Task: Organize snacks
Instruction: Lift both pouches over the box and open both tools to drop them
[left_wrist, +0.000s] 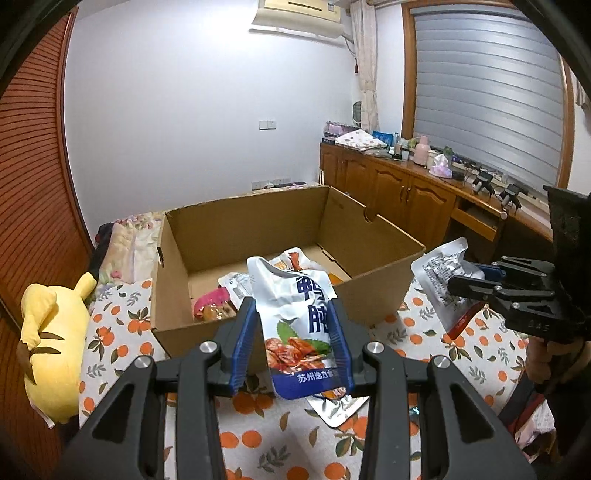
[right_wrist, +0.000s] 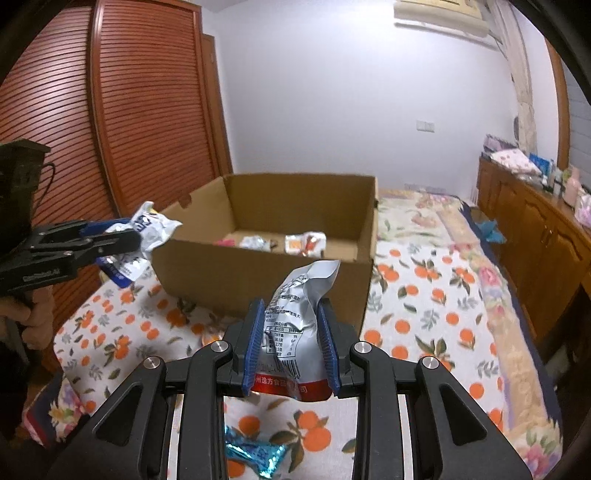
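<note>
Left wrist view: left gripper (left_wrist: 293, 325) pinches a crinkled foil pouch (left_wrist: 295, 314); right gripper (right_wrist: 290, 345) pinches a silver packet (right_wrist: 295, 325).

The left gripper (left_wrist: 293, 332) holds a snack pouch (left_wrist: 295, 314) upright between its pads, above the bedsheet (left_wrist: 258, 439). Directly ahead of it stands the open cardboard box (left_wrist: 373, 295), with several snack packets (left_wrist: 221, 302) on its floor. To its left a plush toy (left_wrist: 51, 350) lies at the bed's edge. To its right the right gripper (left_wrist: 465, 280) holds a second pouch (left_wrist: 439, 269), beside the box's right wall. Below and just right of the left gripper's pouch another packet (left_wrist: 332, 406) lies on the sheet. Under the right gripper (right_wrist: 291, 339) a small wrapped sweet (right_wrist: 255, 452) lies on the sheet. Cabinets (left_wrist: 399, 192) stand beyond, to the right.
</note>
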